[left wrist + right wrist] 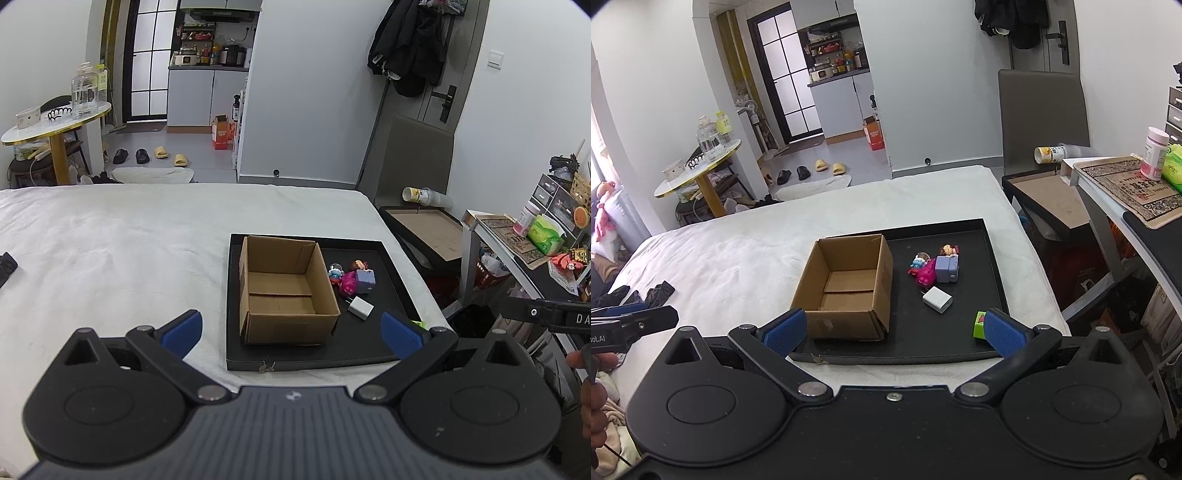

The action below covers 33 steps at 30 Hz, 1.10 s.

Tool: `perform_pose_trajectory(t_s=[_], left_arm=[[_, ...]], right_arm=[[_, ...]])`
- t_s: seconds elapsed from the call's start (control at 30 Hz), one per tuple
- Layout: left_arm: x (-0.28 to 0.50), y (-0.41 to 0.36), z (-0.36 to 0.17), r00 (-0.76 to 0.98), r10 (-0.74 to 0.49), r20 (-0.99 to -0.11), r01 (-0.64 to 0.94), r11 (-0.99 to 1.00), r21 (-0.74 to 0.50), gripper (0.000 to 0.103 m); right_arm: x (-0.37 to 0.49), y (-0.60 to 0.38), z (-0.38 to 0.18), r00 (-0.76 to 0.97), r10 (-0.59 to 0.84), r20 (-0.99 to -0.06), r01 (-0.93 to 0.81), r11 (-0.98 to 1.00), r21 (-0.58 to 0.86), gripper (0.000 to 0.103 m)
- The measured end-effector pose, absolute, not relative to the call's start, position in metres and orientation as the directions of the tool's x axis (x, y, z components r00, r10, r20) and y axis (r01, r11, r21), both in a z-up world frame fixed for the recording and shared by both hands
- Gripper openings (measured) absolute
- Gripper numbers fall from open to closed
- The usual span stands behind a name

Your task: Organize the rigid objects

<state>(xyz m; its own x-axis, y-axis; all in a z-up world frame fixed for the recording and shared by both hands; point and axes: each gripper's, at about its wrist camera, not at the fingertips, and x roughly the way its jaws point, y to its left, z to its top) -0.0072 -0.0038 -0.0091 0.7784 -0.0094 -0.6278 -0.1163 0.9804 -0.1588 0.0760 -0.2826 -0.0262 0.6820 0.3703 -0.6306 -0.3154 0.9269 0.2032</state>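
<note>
Left to right: left gripper point(291, 328) fingers spread wide and holding nothing, hanging over the near edge of the black tray point(997, 280) on the bed point(738, 258); open cardboard box point(846, 288) on the tray's left half, then clustered toy figures point(934, 267), white charger point(937, 300) and green block point(979, 325) loose to its right; right gripper point(894, 330) likewise released, empty. Likely risks: toys touch one another, so a grab may nudge neighbours; tray sits near the bed's right edge, so a knocked piece could fall off; box walls may catch a low swing, though room above looks open.
</note>
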Motion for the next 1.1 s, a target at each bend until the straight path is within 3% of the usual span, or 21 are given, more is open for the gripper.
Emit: perform_pose_trajectory(t_s=[1.1], left_arm=[[0.004, -0.002, -0.016, 0.757, -0.024, -0.653, -0.119, 0.977, -0.174, 0.102]], right_arm=[[0.084, -0.283, -0.033, 0.671, 0.353, -0.652, -0.303, 0.933, 0.193, 0.103]])
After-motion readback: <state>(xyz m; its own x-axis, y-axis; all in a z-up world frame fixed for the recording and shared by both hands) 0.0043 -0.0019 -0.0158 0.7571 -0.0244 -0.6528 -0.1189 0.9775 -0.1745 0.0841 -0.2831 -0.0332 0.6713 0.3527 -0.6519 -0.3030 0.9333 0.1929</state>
